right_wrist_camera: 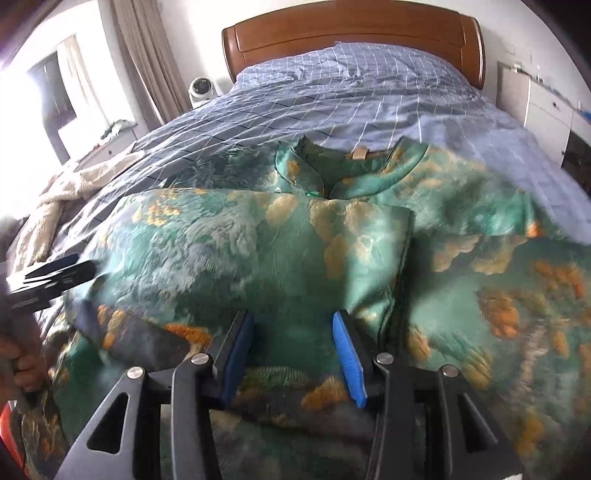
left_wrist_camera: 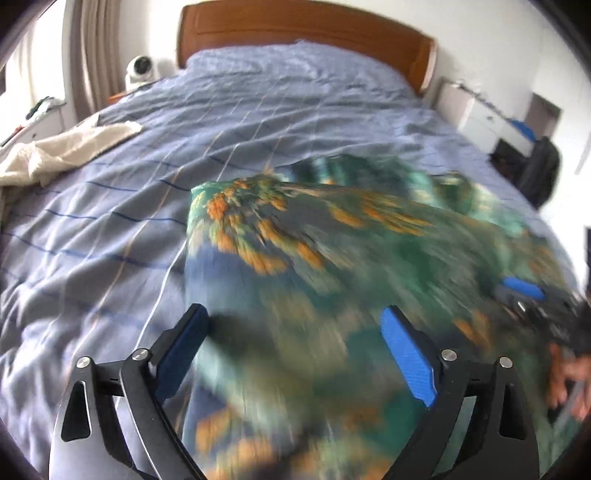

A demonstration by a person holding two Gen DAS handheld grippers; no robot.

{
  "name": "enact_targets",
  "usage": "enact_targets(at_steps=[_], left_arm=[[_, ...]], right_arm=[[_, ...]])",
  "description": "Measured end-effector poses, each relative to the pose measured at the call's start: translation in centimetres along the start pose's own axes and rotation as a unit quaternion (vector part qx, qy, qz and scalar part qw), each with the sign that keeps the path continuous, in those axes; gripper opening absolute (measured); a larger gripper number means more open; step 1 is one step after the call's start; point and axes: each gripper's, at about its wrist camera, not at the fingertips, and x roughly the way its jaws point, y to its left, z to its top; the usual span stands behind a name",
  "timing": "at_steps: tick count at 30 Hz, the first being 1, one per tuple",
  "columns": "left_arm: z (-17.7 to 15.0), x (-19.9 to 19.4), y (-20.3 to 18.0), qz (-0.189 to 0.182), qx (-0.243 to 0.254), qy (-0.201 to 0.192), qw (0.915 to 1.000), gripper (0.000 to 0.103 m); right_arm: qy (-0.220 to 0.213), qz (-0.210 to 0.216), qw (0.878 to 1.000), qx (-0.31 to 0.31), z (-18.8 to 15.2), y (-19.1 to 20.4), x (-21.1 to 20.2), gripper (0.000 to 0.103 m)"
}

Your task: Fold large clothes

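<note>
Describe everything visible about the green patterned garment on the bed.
The green garment is glossy, satin-like fabric printed with orange and tan patches over teal. It lies spread on the blue checked bedspread, its collar toward the headboard with a small tan tag inside. One side panel is folded across the front, ending in a straight vertical edge. The right gripper is open, fabric lying between its fingers; the left gripper is open above it. Much is motion-blurred.

I count one green patterned garment (right_wrist_camera: 258,251), one bed (left_wrist_camera: 110,221), one wooden headboard (right_wrist_camera: 351,33), one cream towel (left_wrist_camera: 62,151) (possibly a blanket; edge view is poor), one white camera (right_wrist_camera: 201,88), and two grippers: left gripper (left_wrist_camera: 295,343), right gripper (right_wrist_camera: 293,347).
</note>
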Motion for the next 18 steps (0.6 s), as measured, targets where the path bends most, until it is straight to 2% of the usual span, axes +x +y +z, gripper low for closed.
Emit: enact_targets(at_steps=[4, 6, 10, 12, 14, 18], left_arm=[[-5.1, -5.5, -0.7, -0.025, 0.031, 0.001, 0.9992, 0.096], [-8.0, -6.9, -1.1, -0.031, 0.038, 0.021, 0.9986, 0.096], [-13.4, -8.5, -1.5, -0.033, 0.049, 0.076, 0.9954, 0.096], [-15.6, -9.8, -2.1, -0.023, 0.071, 0.087, 0.9933, 0.096], [-17.3, -11.2, -2.7, -0.009, 0.098, 0.093, 0.9908, 0.096], [-18.8, -13.6, -3.1, -0.005, 0.113, 0.112, 0.9872, 0.096]], right_arm=[[-0.007, -0.007, 1.000, -0.013, -1.8, 1.1, -5.1, 0.057], [0.005, -0.014, 0.999, -0.033, -3.9, 1.9, -7.7, 0.058], [0.064, -0.020, 0.996, -0.057, -10.5, 3.2, -11.4, 0.058], [0.098, -0.021, 0.993, -0.059, -14.4, 3.6, -12.2, 0.058], [0.092, -0.059, 0.992, -0.071, -18.1, 4.1, -14.0, 0.058], [0.082, -0.058, 0.994, -0.038, -21.4, 4.5, -18.4, 0.058]])
